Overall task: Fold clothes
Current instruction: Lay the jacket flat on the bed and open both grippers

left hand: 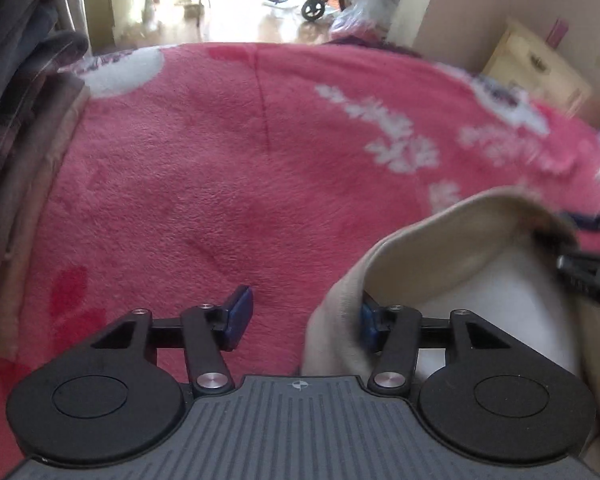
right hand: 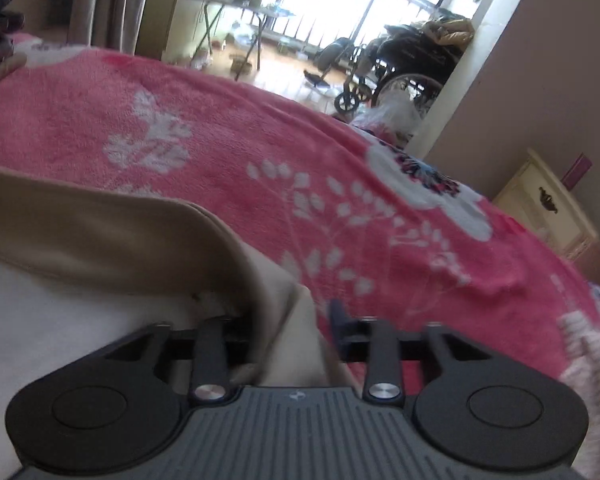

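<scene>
A beige garment [left hand: 440, 248] with a white fleecy lining [left hand: 500, 292] lies on a pink flowered blanket [left hand: 220, 160]. My left gripper [left hand: 304, 320] is open at the garment's left edge, and the beige hem drapes over its right finger. The other gripper [left hand: 588, 276] shows blurred at the far right, at the raised hem. In the right wrist view, the garment [right hand: 100, 224] fills the lower left over the blanket [right hand: 260, 128]. My right gripper [right hand: 288, 332] stands open with a thick fold of it between the fingers. The cloth hides the left finger.
A pile of dark clothes [left hand: 12, 60] sits at the blanket's left edge. A cream nightstand [right hand: 548, 208] stands by the wall on the right. A pink-and-white striped cloth [right hand: 592, 360] lies at the lower right. Beyond the bed are a wheelchair [right hand: 400, 76] and a folding table [right hand: 240, 4].
</scene>
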### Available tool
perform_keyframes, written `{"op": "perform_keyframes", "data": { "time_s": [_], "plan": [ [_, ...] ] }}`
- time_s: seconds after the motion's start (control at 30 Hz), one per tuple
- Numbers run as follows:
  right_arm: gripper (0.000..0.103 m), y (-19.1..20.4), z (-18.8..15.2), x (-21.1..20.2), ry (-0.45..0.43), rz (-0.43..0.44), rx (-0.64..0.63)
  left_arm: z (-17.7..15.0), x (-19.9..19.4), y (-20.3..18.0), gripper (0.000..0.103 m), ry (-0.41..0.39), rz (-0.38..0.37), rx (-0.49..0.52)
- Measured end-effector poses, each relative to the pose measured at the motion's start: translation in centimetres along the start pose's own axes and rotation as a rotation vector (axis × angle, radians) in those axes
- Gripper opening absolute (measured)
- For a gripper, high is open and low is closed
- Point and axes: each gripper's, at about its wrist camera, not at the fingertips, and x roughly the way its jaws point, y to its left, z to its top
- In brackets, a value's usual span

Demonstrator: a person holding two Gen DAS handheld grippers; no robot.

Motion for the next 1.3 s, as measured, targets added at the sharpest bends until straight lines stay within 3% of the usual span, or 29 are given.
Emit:
{"op": "perform_keyframes", "data": {
  "time_s": [0.13,0.3,0.4,0.57,0.67,0.8,0.87,0.93,1.0,1.17,1.3],
  "plan": [
    [0.067,-3.2,0.6,-5.5,-0.006,0.124,-0.007,0.1,-1.4,1.5,0.059,0.015,-0.059,-0.062],
    [0.071,-8.8,-2.2,-13.9,-0.043,0.252,0.251,-1.5,-7.4,1.3,0.060,-0.052,-0.105,-0.077],
    [0.075,-12.2,-7.2,-19.2,-0.107,0.327,0.543,-3.3,-11.9,0.5,0.060,-0.107,-0.133,-0.046],
    [0.075,-12.3,-19.0,-24.4,0.026,0.299,0.800,-8.8,-19.1,-1.0,0.061,-0.120,-0.214,0.038],
    [0.075,-9.9,-25.0,-26.3,0.150,0.286,0.820,-12.8,-22.7,-1.5,0.061,-0.104,-0.242,0.078],
    [0.076,-7.0,-30.6,-28.1,0.262,0.272,0.837,-18.2,-25.0,-1.6,0.063,-0.085,-0.217,0.091],
    [0.069,-6.0,-32.9,-28.2,0.277,0.289,0.908,-20.7,-25.3,-1.3,0.063,-0.062,-0.194,0.077],
    [0.038,-5.4,-34.0,-28.3,0.235,0.283,0.951,-22.6,-25.2,-0.8,0.063,-0.039,-0.158,0.045],
    [0.021,-5.8,-33.5,-28.6,0.213,0.295,0.985,-24.3,-25.1,-0.1,0.063,-0.022,-0.131,0.002],
    [0.018,-10.7,-24.7,-31.9,0.023,0.210,0.833,-26.3,-24.8,1.8,0.063,0.029,-0.107,-0.057],
    [0.016,-17.6,-16.0,-32.8,-0.122,0.098,0.837,-27.5,-24.6,3.4,0.063,0.071,-0.095,-0.098]
  ]
}}
